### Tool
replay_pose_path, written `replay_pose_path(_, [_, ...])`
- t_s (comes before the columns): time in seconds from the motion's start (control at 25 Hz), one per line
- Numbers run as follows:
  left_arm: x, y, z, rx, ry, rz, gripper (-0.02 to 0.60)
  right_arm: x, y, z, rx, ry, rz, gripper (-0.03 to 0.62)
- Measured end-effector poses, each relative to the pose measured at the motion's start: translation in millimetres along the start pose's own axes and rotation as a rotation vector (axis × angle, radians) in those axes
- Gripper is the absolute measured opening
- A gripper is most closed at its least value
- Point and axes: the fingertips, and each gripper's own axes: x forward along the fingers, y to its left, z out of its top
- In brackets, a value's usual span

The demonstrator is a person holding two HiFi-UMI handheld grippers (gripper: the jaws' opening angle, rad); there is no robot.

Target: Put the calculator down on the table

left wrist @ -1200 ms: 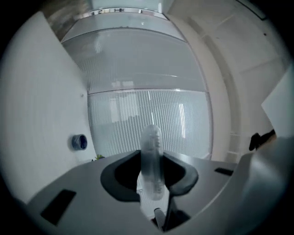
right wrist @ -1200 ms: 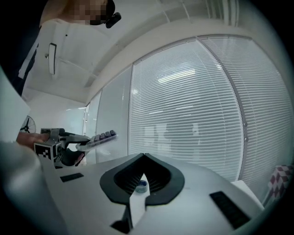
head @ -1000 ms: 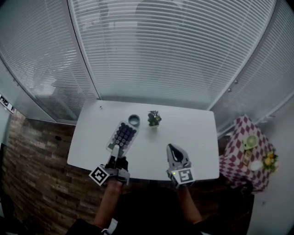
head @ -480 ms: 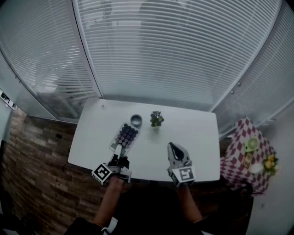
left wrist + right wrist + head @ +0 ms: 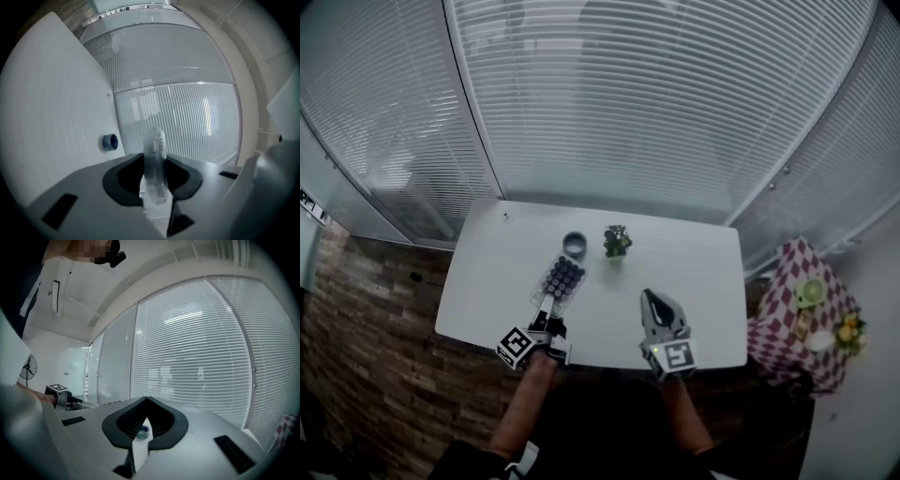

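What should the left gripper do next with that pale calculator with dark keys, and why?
Probably lower it the last bit until it lies on the white table: the left gripper grips the pale, dark-keyed calculator by its near end, seemingly just above bare tabletop.

Your white table (image 5: 694, 272), 2 small things on it
Toward its far edge you have 1 blue-grey ring (image 5: 574, 245) lying flat and, just to its right, 1 potted plant (image 5: 616, 242) standing upright; the 2 do not touch.
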Motion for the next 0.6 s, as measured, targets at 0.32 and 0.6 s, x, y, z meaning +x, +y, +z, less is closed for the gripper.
replay_pose_path(0.32, [32, 56, -19, -0.067, 0.045, 0.038, 0.101, -4, -1, 4, -0.020, -0.016, -0.001, 0.006])
replay_pose_path(0.6, [48, 100, -35, -0.070, 0.092, 0.102, 0.101, -10, -8, 2, -0.008, -0.006, -0.034, 0.006])
